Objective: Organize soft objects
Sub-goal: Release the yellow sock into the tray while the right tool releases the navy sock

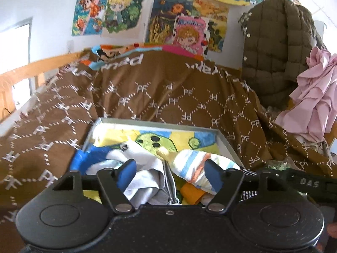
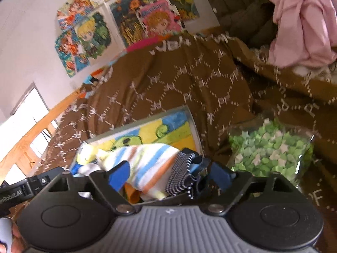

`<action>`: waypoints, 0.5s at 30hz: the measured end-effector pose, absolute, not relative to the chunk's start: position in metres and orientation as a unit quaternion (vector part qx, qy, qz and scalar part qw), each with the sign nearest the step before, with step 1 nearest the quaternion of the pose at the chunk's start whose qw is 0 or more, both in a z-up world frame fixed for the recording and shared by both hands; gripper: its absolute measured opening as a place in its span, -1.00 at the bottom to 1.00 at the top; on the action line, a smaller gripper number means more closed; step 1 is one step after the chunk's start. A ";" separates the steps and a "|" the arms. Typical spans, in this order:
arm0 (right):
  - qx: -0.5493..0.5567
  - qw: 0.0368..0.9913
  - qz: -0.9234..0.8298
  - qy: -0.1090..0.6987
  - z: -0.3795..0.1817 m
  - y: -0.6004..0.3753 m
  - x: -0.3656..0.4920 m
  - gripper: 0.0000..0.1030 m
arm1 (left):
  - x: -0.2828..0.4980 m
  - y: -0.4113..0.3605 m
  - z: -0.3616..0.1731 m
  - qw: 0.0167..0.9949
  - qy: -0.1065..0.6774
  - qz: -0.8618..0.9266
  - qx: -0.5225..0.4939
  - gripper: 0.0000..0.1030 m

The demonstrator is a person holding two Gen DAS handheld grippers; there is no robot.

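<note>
From my feed, the landmark is the shallow grey tray lying on the bed's brown blanket, its floor lined with a yellow, green and blue cartoon picture. My left hand-held gripper hovers over the near end of that tray with its blue pads spread wide and nothing pressed between them. Under it, inside the tray, lie a white and grey cloth on the left half and a striped sock in blue, orange and yellow on the right half, with an orange piece beneath the sock.

My right hand-held gripper hangs over the tray's near right corner, jaws likewise spread. The same striped sock lies between them, along with a dark dotted sock draped by the right pad; neither pad clamps them as far as I can see.

Right of the tray sits a clear bag of green paper stars. Beyond it, a pink garment hangs.
</note>
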State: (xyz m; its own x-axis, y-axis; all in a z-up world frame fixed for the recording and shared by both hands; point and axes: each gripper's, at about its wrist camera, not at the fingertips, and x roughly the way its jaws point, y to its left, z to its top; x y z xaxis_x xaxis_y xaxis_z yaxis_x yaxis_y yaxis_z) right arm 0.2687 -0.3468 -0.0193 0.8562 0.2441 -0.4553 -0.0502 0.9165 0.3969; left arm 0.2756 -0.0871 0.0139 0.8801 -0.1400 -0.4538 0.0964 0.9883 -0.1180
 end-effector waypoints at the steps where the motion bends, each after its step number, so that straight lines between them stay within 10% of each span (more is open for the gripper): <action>1: 0.185 0.947 0.080 0.248 -0.014 -0.346 0.263 0.83 | 0.270 -0.086 0.017 0.970 0.234 -0.060 -0.043 0.54; 15: 0.116 0.975 0.108 0.154 0.035 -0.319 0.171 0.99 | 0.181 -0.064 0.052 0.984 0.175 -0.035 -0.030 0.93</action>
